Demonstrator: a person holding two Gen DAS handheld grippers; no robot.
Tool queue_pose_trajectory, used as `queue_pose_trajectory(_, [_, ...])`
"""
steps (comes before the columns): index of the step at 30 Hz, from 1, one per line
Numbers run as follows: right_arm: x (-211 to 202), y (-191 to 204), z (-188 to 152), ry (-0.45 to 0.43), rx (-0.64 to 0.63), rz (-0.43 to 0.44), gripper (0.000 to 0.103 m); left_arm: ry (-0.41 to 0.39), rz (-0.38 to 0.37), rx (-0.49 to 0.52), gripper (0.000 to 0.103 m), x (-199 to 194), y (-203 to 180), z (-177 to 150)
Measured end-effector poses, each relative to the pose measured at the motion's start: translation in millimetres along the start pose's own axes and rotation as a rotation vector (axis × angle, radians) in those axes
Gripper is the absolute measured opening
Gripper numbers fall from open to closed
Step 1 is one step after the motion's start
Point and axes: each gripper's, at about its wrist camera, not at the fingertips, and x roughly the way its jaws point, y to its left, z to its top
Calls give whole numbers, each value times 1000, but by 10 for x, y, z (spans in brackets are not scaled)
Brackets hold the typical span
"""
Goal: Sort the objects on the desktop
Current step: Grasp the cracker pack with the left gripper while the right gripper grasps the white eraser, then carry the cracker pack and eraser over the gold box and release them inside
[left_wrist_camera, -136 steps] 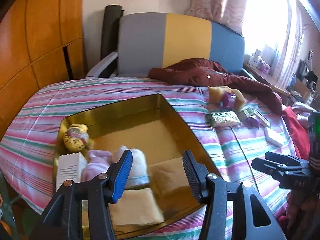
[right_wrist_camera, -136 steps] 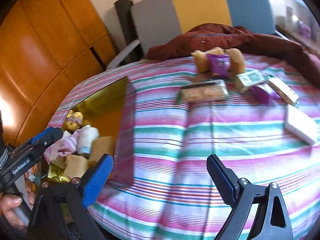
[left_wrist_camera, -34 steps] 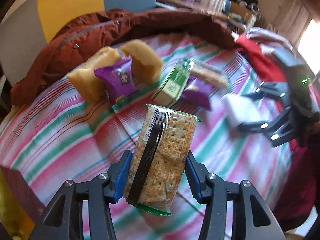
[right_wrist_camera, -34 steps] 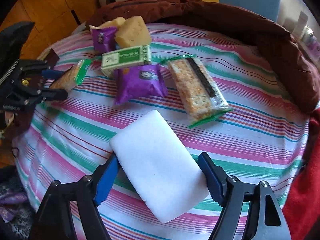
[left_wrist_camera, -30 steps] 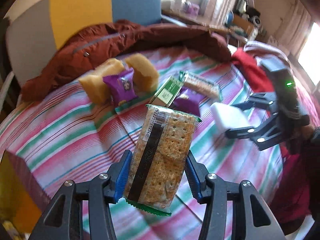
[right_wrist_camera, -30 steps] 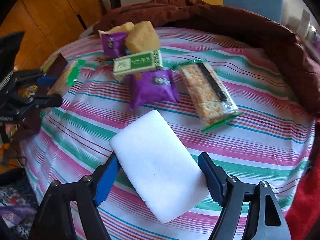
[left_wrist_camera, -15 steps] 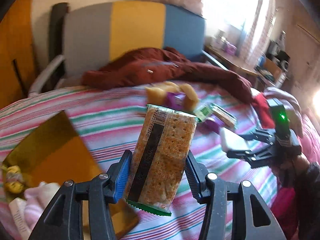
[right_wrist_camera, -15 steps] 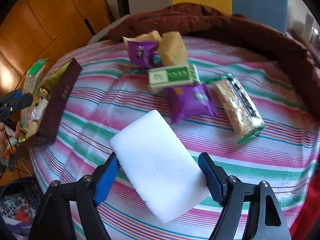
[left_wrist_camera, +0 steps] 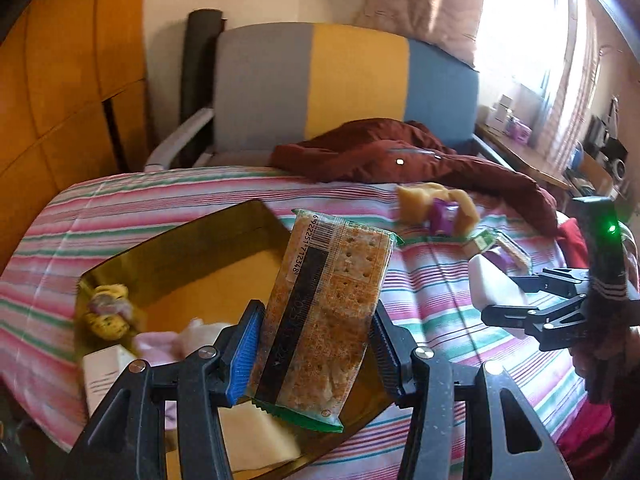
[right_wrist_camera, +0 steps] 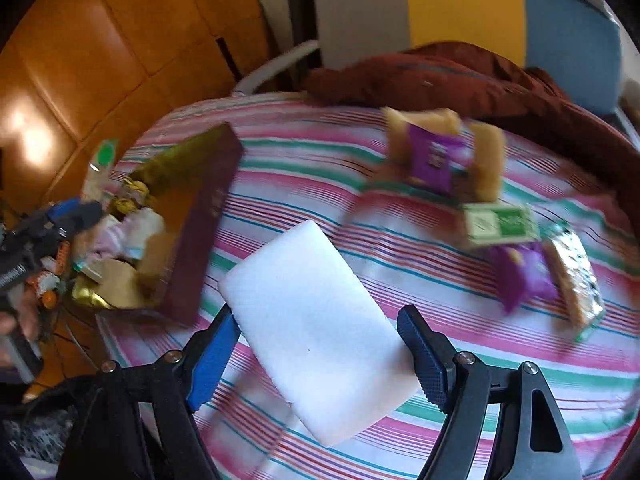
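Crackers in the crinkly cracker pack [left_wrist_camera: 324, 312], light and brittle, sat clamped mid-length by the left gripper [left_wrist_camera: 316, 354] over the gold tin [left_wrist_camera: 168, 248]; at three o'clock, the right gripper [right_wrist_camera: 320, 354] squeezed a soft white sponge [right_wrist_camera: 316, 320].

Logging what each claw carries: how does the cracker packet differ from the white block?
The cracker packet is clear wrap showing brown crackers, a barcode and green ends; the white block is plain and unmarked. The packet sits in the left claw above the gold tray; the block sits in the right claw over the striped cloth. Both are flat rectangles, clamped by their long sides.
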Motion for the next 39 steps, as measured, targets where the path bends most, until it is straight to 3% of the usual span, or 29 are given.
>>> queue_pose_trajectory(10, [102, 870, 266, -71, -37, 135, 80, -18, 55, -97, 53, -132, 485, -169])
queue_pose_trajectory(20, [377, 1507, 505, -70, -65, 213, 81, -28, 110, -214, 53, -136, 1047, -185])
queue_pose_trajectory(34, [919, 1666, 667, -22, 52, 264, 90, 30, 164, -307, 54, 288, 1485, -74])
queue_pose_trajectory(39, [1015, 1571, 518, 12, 76, 270, 95, 51, 151, -336, 63, 360, 1509, -138])
